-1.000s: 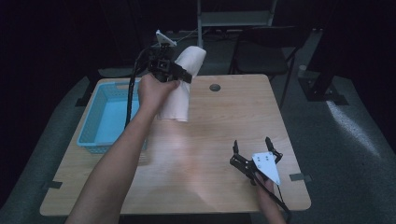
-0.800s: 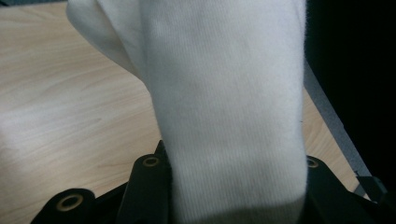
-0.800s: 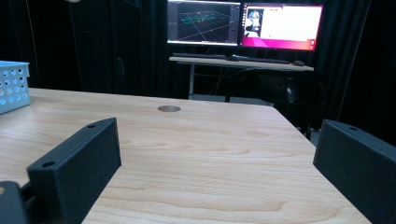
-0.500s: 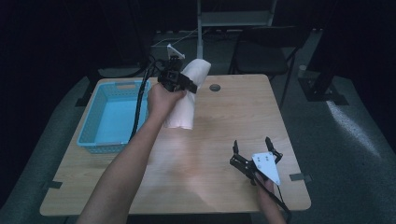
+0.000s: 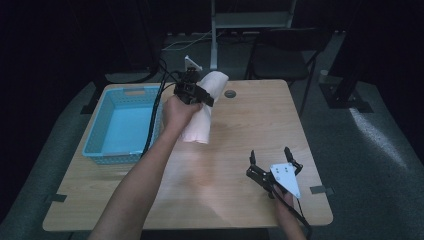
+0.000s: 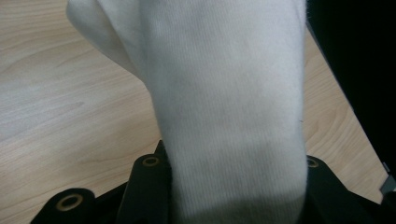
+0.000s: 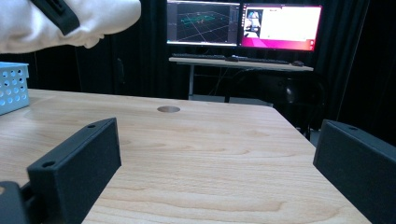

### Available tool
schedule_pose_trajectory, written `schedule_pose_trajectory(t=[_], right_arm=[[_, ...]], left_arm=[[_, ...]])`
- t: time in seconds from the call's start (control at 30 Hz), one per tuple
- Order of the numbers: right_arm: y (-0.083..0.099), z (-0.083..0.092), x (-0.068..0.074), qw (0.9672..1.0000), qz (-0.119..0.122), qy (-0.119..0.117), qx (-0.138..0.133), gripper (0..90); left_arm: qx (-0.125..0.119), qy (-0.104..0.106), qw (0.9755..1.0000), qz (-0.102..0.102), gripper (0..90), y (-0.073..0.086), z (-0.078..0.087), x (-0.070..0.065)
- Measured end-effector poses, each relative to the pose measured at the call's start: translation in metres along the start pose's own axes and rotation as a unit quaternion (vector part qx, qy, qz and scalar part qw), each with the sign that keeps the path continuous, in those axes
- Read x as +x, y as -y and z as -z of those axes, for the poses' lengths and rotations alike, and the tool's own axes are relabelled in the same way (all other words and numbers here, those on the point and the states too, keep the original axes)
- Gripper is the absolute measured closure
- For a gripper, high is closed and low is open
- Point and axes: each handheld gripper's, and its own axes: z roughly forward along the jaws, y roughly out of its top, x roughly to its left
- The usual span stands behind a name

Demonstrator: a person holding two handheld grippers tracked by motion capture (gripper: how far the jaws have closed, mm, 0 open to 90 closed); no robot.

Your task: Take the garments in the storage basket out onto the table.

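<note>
Nearest the person, the right gripper (image 5: 274, 161) rests low on the wooden table (image 5: 240, 145) near its right edge, jaws spread wide with nothing between them. Farther off, the left gripper (image 5: 196, 95) is clamped on a white cloth (image 5: 202, 117), which hangs from the jaws above the table's middle, its lower end at or just above the wood. Just left of it sits a light-blue basket (image 5: 95, 130); its floor looks bare.
</note>
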Motion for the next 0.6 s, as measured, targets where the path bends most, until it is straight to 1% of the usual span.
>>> schedule_pose_trajectory(t=[0.03, 0.1, 0.17, 0.2, 0.23, 0.3, 0.4, 0.43, 0.5, 0.53, 0.6], right_arm=[[0.000, 0.000, 0.000, 1.0000, 0.000, 0.000, 0.000, 0.1], [0.000, 0.000, 0.000, 1.0000, 0.000, 0.000, 0.000, 0.1], [0.000, 0.000, 0.000, 1.0000, 0.000, 0.000, -0.001, 0.1], [0.000, 0.000, 0.000, 1.0000, 0.000, 0.000, -0.001, 0.1], [0.000, 0.000, 0.000, 1.0000, 0.000, 0.000, -0.001, 0.1], [0.000, 0.000, 0.000, 1.0000, 0.001, 0.000, 0.000, 0.1], [0.000, 0.000, 0.000, 1.0000, 0.001, 0.000, -0.001, 0.1], [0.000, 0.000, 0.000, 1.0000, 0.001, 0.000, -0.001, 0.1], [0.000, 0.000, 0.000, 1.0000, -0.001, -0.001, 0.000, 0.1], [0.000, 0.000, 0.000, 1.0000, -0.001, -0.001, 0.000, 0.1], [0.000, 0.000, 0.000, 1.0000, 0.000, -0.001, 0.000, 0.1]], left_arm=[[0.003, 0.003, 1.0000, 0.001, 64.0, 0.000, -0.002, 0.000], [0.002, 0.007, 1.0000, 0.001, 63.9, 0.002, -0.005, -0.001], [0.001, 0.019, 0.9997, 0.011, 63.9, 0.003, -0.009, 0.002], [0.004, 0.021, 0.9997, 0.013, 63.9, 0.004, -0.012, 0.003], [0.008, 0.010, 0.9999, 0.009, 63.9, 0.004, -0.014, 0.003], [0.019, -0.004, 0.9998, 0.002, 63.9, 0.005, -0.019, 0.005], [0.021, -0.006, 0.9998, 0.003, 63.9, 0.007, -0.022, 0.007], [0.018, -0.006, 0.9998, 0.005, 64.0, 0.007, -0.023, 0.008], [0.018, 0.008, 0.9996, 0.018, 63.9, 0.010, -0.027, 0.014], [0.018, 0.008, 0.9996, 0.018, 63.9, 0.010, -0.027, 0.014], [0.025, -0.001, 0.9996, 0.012, 63.9, 0.012, -0.031, 0.014]])
